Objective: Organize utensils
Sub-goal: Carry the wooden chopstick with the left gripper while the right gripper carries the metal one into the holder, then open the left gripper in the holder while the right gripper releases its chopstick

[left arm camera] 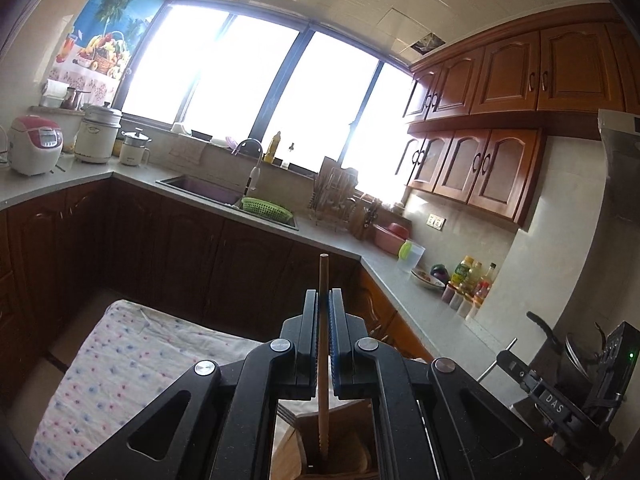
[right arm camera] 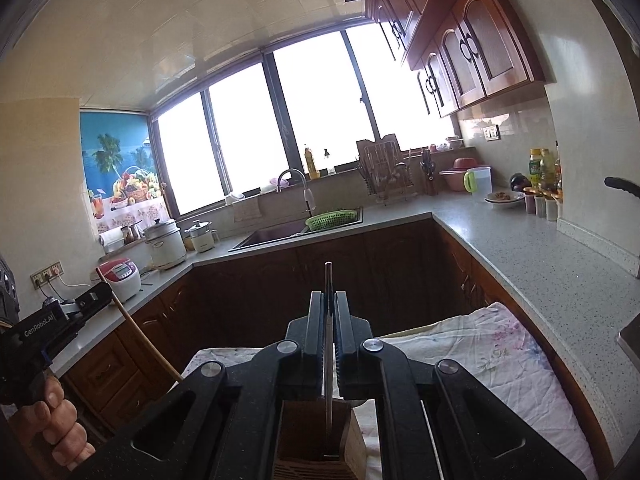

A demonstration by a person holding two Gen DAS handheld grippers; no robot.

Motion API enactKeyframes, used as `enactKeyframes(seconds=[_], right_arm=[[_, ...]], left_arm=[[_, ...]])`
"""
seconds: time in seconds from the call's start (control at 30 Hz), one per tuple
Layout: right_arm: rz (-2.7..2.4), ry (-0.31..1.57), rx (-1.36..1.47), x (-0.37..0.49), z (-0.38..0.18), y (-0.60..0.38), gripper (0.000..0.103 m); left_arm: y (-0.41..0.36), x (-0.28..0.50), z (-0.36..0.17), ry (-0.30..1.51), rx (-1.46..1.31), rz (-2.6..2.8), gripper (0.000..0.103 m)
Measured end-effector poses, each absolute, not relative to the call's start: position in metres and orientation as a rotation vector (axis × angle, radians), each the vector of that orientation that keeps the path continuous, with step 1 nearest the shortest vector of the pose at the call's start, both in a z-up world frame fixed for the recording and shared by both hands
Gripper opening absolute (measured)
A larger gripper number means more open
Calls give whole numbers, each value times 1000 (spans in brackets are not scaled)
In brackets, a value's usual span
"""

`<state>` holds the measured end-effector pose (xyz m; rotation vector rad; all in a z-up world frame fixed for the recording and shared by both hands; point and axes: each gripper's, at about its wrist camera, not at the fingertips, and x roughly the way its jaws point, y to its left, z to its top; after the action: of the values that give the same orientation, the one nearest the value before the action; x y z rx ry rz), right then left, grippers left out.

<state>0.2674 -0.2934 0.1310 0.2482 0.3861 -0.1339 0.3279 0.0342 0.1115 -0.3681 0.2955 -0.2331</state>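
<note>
My left gripper (left arm camera: 323,294) is shut on a wooden chopstick (left arm camera: 323,344) held upright; its lower end reaches into a wooden utensil holder (left arm camera: 316,440) below. My right gripper (right arm camera: 328,296) is shut on a thin metal utensil handle (right arm camera: 328,360), also upright, with its lower end inside the wooden holder (right arm camera: 304,436). In the right wrist view the left gripper (right arm camera: 90,300) shows at far left with the chopstick (right arm camera: 140,336) slanting down from it. The holder stands on a floral cloth (left arm camera: 120,360).
A grey L-shaped counter (right arm camera: 520,248) with dark wood cabinets surrounds the spot. A sink with a green colander (right arm camera: 331,219), a dish rack (right arm camera: 386,176), rice cookers (left arm camera: 36,144) and sauce bottles (left arm camera: 470,276) stand on it. The right gripper's body (left arm camera: 560,396) shows at lower right.
</note>
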Motion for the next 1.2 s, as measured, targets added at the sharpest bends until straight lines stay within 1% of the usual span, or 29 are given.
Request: enactKeyframes(seconds=[0.17, 0.3, 0.63, 0.9, 0.93, 0.97, 1.0, 1.07, 1.1, 1.13, 1.17, 1.2], right_arm=[[-137, 432, 271, 275, 95, -299, 4], [-133, 459, 276, 277, 80, -297, 4], [-132, 494, 286, 282, 71, -299, 4], [-136, 513, 307, 284, 70, -303, 5], [-133, 515, 313, 284, 70, -304, 9], [-133, 514, 322, 283, 71, -305, 10], [-131, 515, 331, 283, 72, -306, 12], [-125, 504, 345, 277, 75, -307, 26], [-125, 493, 351, 273, 78, -308, 44], [-124, 476, 354, 268, 82, -308, 59], [-126, 459, 354, 262, 85, -307, 63], [-128, 443, 351, 256, 89, -307, 68]], left_arm=[[19, 353, 76, 340, -374, -216, 2], [7, 367, 63, 365, -347, -212, 2], [-1, 382, 70, 408, -316, -209, 3], [7, 373, 70, 415, -318, -206, 4], [9, 370, 69, 422, -324, -210, 4], [13, 367, 68, 430, -332, -213, 8], [18, 364, 69, 434, -339, -219, 10], [25, 354, 72, 428, -351, -220, 30], [27, 348, 74, 419, -350, -218, 36], [31, 339, 75, 408, -347, -216, 44], [34, 330, 75, 402, -343, -213, 51], [36, 322, 75, 400, -341, -210, 56]])
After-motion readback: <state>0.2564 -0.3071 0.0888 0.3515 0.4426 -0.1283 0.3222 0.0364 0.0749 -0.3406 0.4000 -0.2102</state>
